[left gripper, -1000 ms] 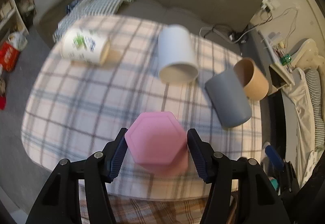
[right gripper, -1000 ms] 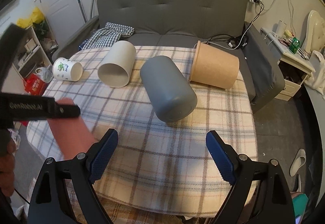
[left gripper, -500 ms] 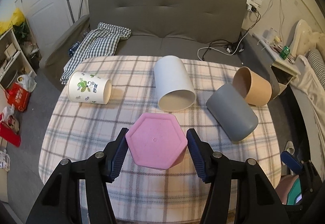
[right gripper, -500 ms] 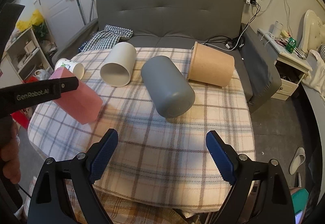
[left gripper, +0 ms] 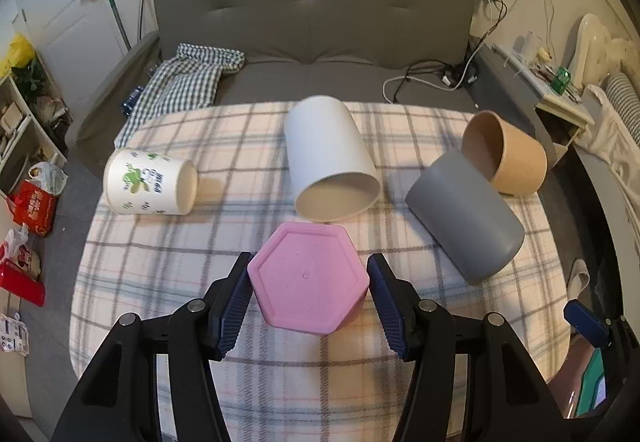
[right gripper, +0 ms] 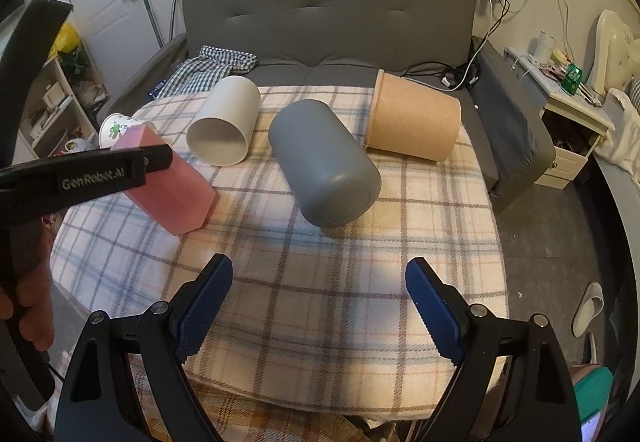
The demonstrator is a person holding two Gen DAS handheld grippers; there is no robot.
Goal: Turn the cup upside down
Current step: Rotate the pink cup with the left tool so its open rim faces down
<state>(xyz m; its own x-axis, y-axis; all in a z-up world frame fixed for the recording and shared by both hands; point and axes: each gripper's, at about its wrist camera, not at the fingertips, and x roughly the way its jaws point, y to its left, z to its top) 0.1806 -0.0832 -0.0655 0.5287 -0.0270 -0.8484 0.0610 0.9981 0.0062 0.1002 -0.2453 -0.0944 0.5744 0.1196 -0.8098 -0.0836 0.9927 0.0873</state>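
A pink hexagonal cup (left gripper: pixel 308 278) sits between the fingers of my left gripper (left gripper: pixel 308 298), its flat base facing the camera. The jaws are shut on it. In the right wrist view the pink cup (right gripper: pixel 172 193) is tilted, held near the plaid tablecloth (right gripper: pixel 320 282) at the left by the left gripper's finger (right gripper: pixel 100 171). My right gripper (right gripper: pixel 318 306) is open and empty above the table's near edge.
Several cups lie on their sides on the table: a white printed cup (left gripper: pixel 150 181), a white cup (left gripper: pixel 332 169), a grey cup (left gripper: pixel 464 217) and a brown paper cup (left gripper: pixel 504 157). A grey sofa (left gripper: pixel 312 25) stands behind. A nightstand (right gripper: pixel 568 121) is at the right.
The left gripper has turned and lifted with the pink cup, so the view now looks more level across the table. The right gripper has barely moved.
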